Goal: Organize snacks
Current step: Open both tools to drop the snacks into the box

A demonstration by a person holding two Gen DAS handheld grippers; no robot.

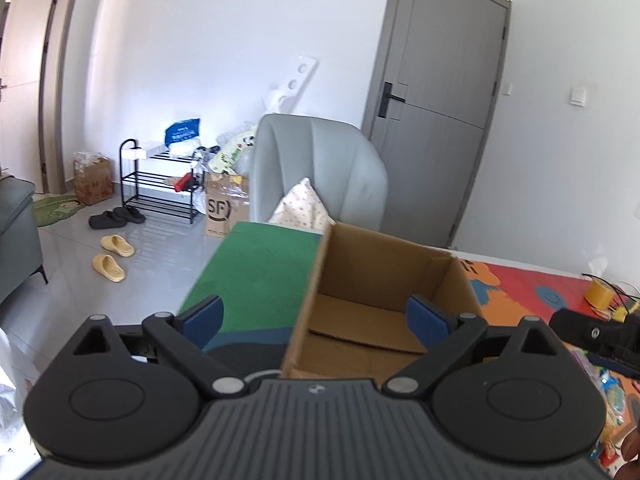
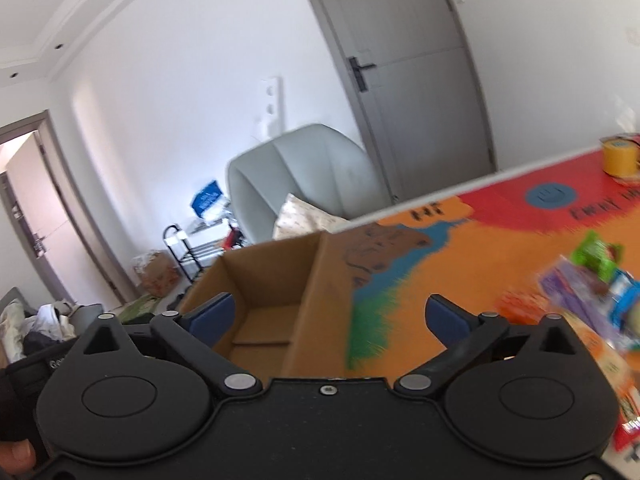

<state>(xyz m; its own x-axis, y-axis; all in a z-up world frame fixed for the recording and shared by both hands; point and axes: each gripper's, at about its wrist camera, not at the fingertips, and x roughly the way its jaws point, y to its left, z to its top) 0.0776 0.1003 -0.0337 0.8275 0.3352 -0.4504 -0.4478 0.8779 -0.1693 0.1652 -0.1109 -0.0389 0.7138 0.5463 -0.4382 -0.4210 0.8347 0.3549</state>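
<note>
An open brown cardboard box (image 1: 380, 264) stands on a colourful table mat (image 1: 260, 272). Only its bottom flaps show inside; the near part is hidden behind my grippers. My left gripper (image 1: 314, 312) is open, its blue pads (image 1: 202, 318) wide apart on either side of the box's left wall, holding nothing. My right gripper (image 2: 330, 310) is also open and empty, spread across the right wall of the box (image 2: 272, 276). A blurred heap of snack packets (image 2: 592, 292), green, purple, blue and orange, lies on the mat to its right.
A yellow roll (image 2: 620, 156) sits at the mat's far right edge. Beyond the table stand a grey armchair (image 1: 320, 168) with a cushion, a grey door (image 1: 436, 120), a black shoe rack (image 1: 160, 184) and a printed carton (image 1: 224, 208). Slippers (image 1: 112, 256) lie on the floor.
</note>
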